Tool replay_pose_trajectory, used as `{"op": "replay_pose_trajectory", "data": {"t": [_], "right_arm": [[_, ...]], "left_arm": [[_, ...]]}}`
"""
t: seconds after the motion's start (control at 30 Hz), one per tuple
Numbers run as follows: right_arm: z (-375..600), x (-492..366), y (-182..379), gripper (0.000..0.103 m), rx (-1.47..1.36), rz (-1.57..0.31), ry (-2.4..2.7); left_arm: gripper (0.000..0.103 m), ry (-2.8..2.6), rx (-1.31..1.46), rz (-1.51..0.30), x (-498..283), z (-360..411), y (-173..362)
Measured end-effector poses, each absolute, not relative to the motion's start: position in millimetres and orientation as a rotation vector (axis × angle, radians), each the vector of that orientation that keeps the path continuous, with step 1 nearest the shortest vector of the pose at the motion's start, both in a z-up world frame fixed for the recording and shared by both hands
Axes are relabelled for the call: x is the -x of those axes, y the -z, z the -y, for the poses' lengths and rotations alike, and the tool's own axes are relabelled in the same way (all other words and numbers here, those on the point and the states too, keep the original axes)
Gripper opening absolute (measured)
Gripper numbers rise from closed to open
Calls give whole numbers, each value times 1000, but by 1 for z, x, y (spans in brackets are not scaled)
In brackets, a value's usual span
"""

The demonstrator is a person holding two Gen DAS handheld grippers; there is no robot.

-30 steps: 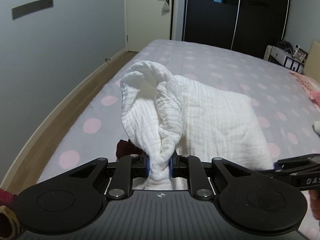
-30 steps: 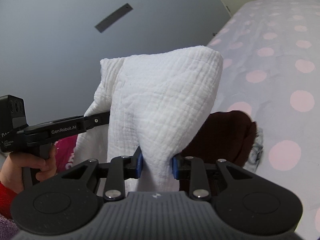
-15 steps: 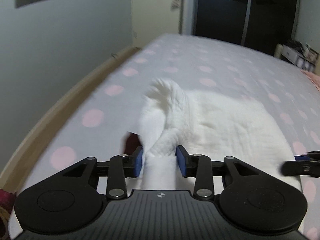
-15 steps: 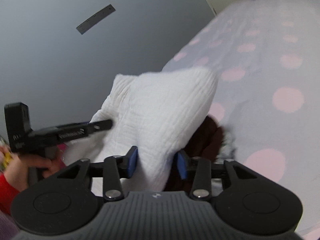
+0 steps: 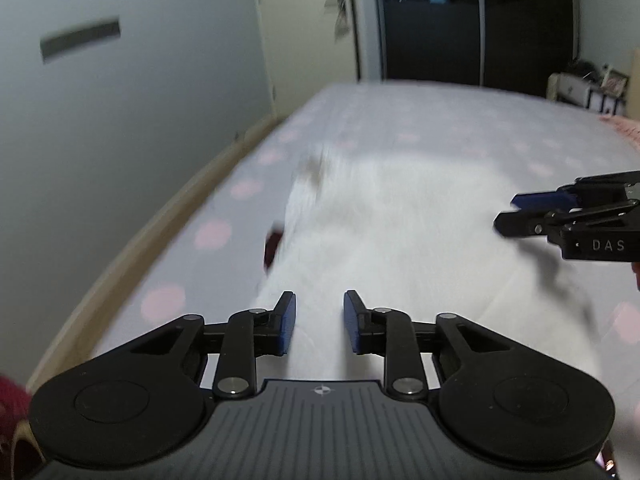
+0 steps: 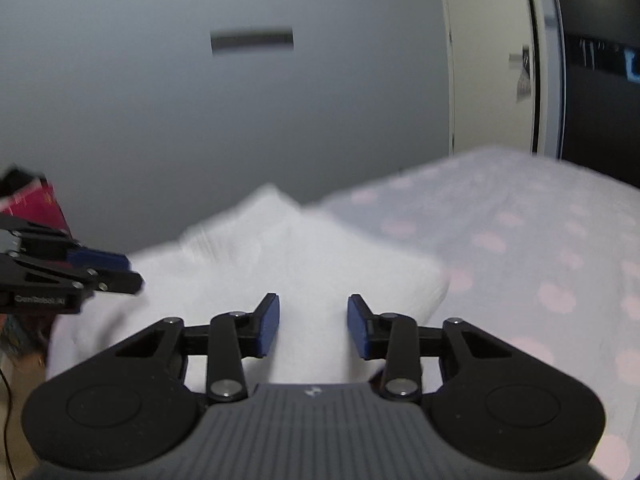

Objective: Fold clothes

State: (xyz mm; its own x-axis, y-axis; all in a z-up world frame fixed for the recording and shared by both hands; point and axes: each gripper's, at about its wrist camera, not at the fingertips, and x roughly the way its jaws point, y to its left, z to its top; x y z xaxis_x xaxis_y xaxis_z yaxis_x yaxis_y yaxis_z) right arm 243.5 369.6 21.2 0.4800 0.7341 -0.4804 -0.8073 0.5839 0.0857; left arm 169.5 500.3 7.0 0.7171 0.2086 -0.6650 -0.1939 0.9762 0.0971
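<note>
Both let go! The left claw (image 5: 319,322), which was pinching the white crinkled cotton cloth (image 5: 400,232) a second ago, now stands spread and is narrowing over it; the right claw (image 6: 313,326) likewise, nothing pinched. The raised fold has dropped flat onto the pink-dotted grey bed (image 5: 460,120): that fold looks done.

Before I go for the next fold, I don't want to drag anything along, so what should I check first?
1. Left gripper clear of white cloth: pads apart, jaws closing; contact cannot tell.
2. Right gripper: the same, cannot tell.
3. Cloth lying on the bed: ok.
4. Edges aligned: cannot tell, blurred.
5. Dark garment peeking from under the cloth's left edge: not ok.
</note>
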Motion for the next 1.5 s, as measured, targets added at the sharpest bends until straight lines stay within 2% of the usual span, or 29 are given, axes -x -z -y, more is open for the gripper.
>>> {"op": "replay_pose_trajectory", "data": {"t": [0.13, 0.33, 0.47, 0.63, 0.8, 1.0, 1.07, 1.2, 1.3, 1.4, 1.5], "right_arm": [[-372, -257, 6, 40, 145, -558, -929], [-376, -273, 18, 40, 109, -596, -914], [-367, -261, 4, 40, 105, -571, -933], [-331, -207, -19, 48, 74, -493, -1104], [-325, -171, 4, 47, 261, -463, -1082], [-327, -184, 21, 48, 217, -570, -1025], [-326, -187, 18, 48, 213, -598, -1014], [-300, -179, 0, 48, 204, -607, -1037], [-268, -172, -12, 49, 209, -601, -1037], [-226, -162, -22, 58, 215, -600, -1014], [-174, -150, -30, 59, 207, -603, -958]], "left_arm": [[21, -240, 7, -755, -181, -510, 18], [21, -282, 50, -780, -194, -508, 22], [21, -290, 84, -793, -179, -519, 19], [21, -317, 93, -806, -184, -516, 21], [21, -351, 84, -824, -187, -509, 19], [21, -365, 41, -813, -180, -497, 5], [24, -363, 25, -788, -168, -489, -6], [39, -323, -17, -730, -136, -462, -32], [40, -259, -44, -710, -115, -430, -51], [40, -146, -42, -719, -96, -389, -66], [40, -17, -48, -741, -81, -344, -66]]}}
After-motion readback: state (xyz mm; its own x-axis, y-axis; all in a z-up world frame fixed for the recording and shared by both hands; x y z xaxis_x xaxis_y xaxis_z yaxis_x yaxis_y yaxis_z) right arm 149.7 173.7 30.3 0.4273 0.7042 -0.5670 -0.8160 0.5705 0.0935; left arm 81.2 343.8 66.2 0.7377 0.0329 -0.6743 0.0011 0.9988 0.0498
